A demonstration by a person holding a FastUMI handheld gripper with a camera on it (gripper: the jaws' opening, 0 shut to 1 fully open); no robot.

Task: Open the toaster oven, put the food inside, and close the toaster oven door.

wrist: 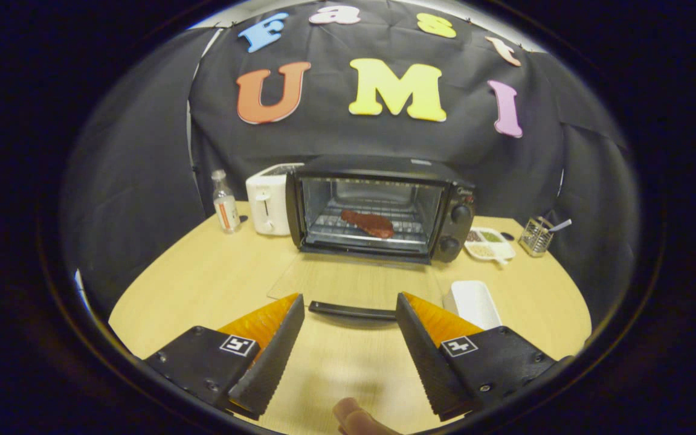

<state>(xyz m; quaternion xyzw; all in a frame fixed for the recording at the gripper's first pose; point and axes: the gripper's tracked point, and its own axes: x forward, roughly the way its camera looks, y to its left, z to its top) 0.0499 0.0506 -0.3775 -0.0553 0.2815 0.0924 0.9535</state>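
A black toaster oven [457, 208] stands at the back of the wooden table [203, 284]. Its glass door [354, 281] lies folded down flat toward me, with the black handle [351, 311] at its near edge. A reddish-brown piece of food [367, 223] rests on the wire rack inside the oven. My gripper [349, 305] is open, its fingers [284, 329] spread wide and low over the table. The door handle lies between the two fingertips, touching neither. Nothing is held.
A white toaster [268, 205] and a small bottle [225, 202] stand left of the oven. To its right are a white dish of seasonings [490, 243] and a wire utensil holder [535, 235]. A white tray [473, 302] lies by my right finger. A fingertip [357, 418] shows below.
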